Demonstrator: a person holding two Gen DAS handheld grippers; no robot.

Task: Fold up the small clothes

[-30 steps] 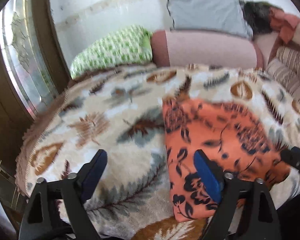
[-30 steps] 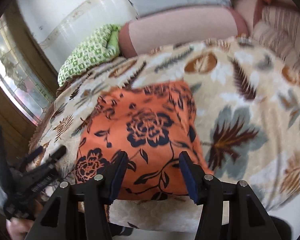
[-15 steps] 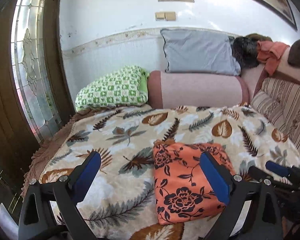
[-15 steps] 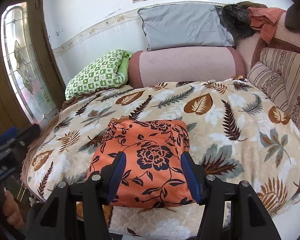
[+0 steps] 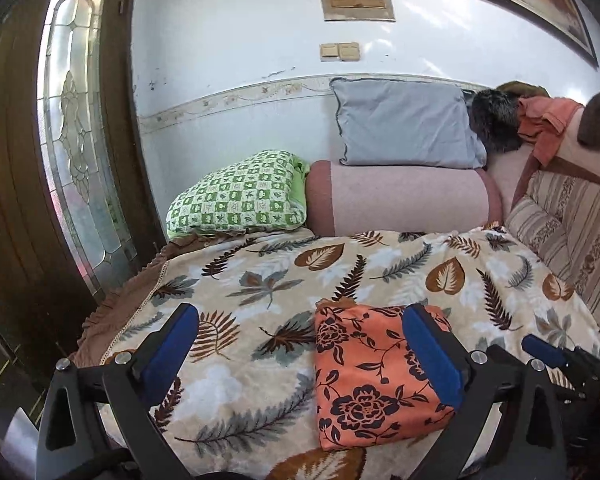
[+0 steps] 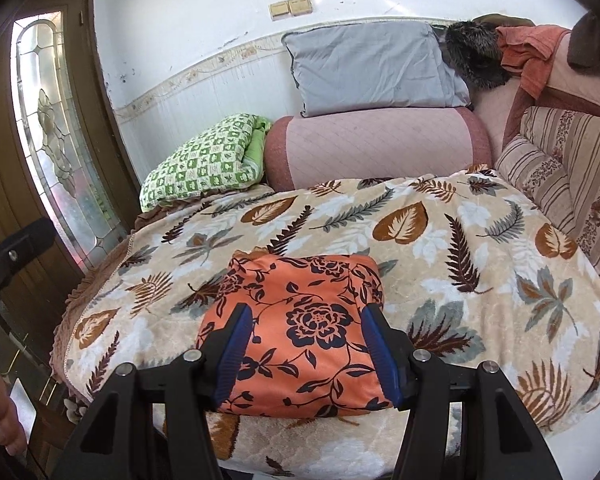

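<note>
An orange garment with dark flower print (image 5: 370,372) lies folded into a neat rectangle near the front edge of a leaf-patterned blanket (image 5: 260,280). It also shows in the right wrist view (image 6: 300,320). My left gripper (image 5: 300,356) is open and empty, held back above the blanket, with the garment behind its right finger. My right gripper (image 6: 306,352) is open and empty, held back from the garment's near edge, apart from it. The right gripper's tip shows at the right of the left wrist view (image 5: 548,354).
A green checked pillow (image 5: 240,196), a pink bolster (image 5: 400,204) and a grey pillow (image 5: 404,124) stand at the back. A striped cushion (image 5: 560,232) lines the right side. A wooden door with glass (image 5: 72,160) is on the left. Clothes (image 5: 540,124) lie piled at the back right.
Both grippers have pulled back and up from the folded garment, so more of the room and wall shows. The garment lies still.
</note>
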